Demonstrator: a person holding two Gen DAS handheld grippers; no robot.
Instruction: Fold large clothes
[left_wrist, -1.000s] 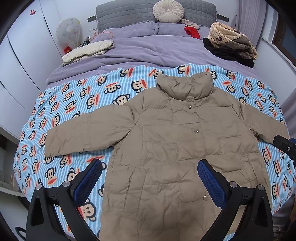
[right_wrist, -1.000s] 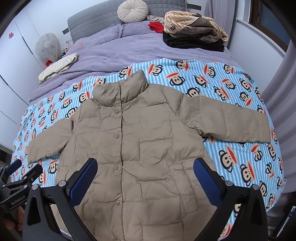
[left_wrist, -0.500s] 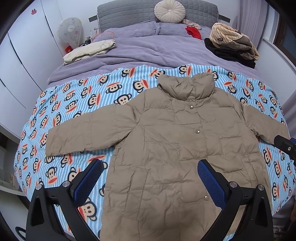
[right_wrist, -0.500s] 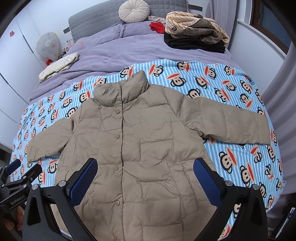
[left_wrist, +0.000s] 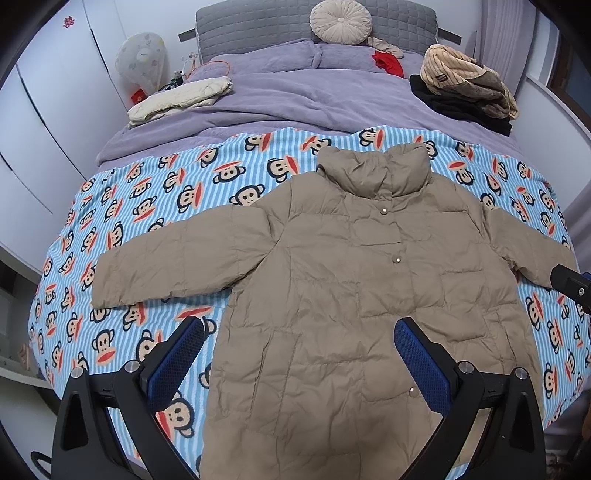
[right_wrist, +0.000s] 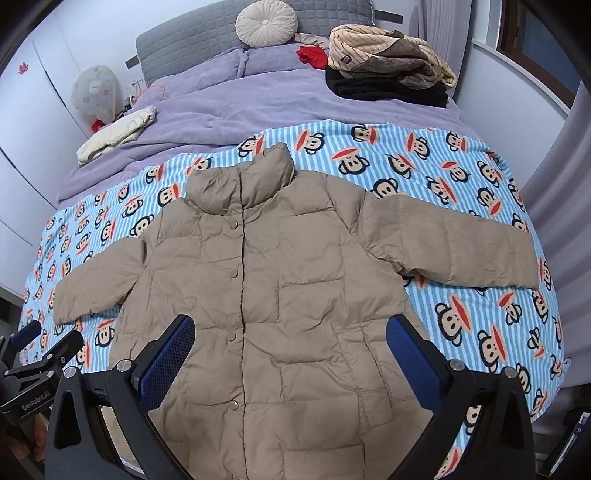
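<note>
Change since a second ago: very little is shifting — in the left wrist view the jacket is sitting slightly lower and further right in the frame, and in the right wrist view the whole bed is sitting a touch lower; the jacket itself is lying as it was.
Jacket: the tan puffer jacket (left_wrist: 354, 280) (right_wrist: 266, 280) is lying flat and face up on the monkey-print blanket (left_wrist: 155, 206) (right_wrist: 461, 177), snapped shut down the front.
Direction: its collar is pointing toward the headboard (left_wrist: 258, 26) and its hem toward the cameras — the long axis is running from the foot of the bed up to the pillows.
Sleeves: both are spreading out sideways across the blanket, roughly at right angles to the body.
Left gripper (left_wrist: 299, 363): hovering over the hem end, blue-padded fingers (left_wrist: 173, 363) spread wide, gripping nothing.
Right gripper (right_wrist: 290, 360): also hovering above the lower half of the jacket, fingers (right_wrist: 412, 360) spread wide and empty.
Beyond the blanket: a purple duvet (left_wrist: 295, 99), a cream folded garment (left_wrist: 177, 99) at one side and a pile of clothes (right_wrist: 388, 66) at the other are lying well apart from the jacket.
</note>
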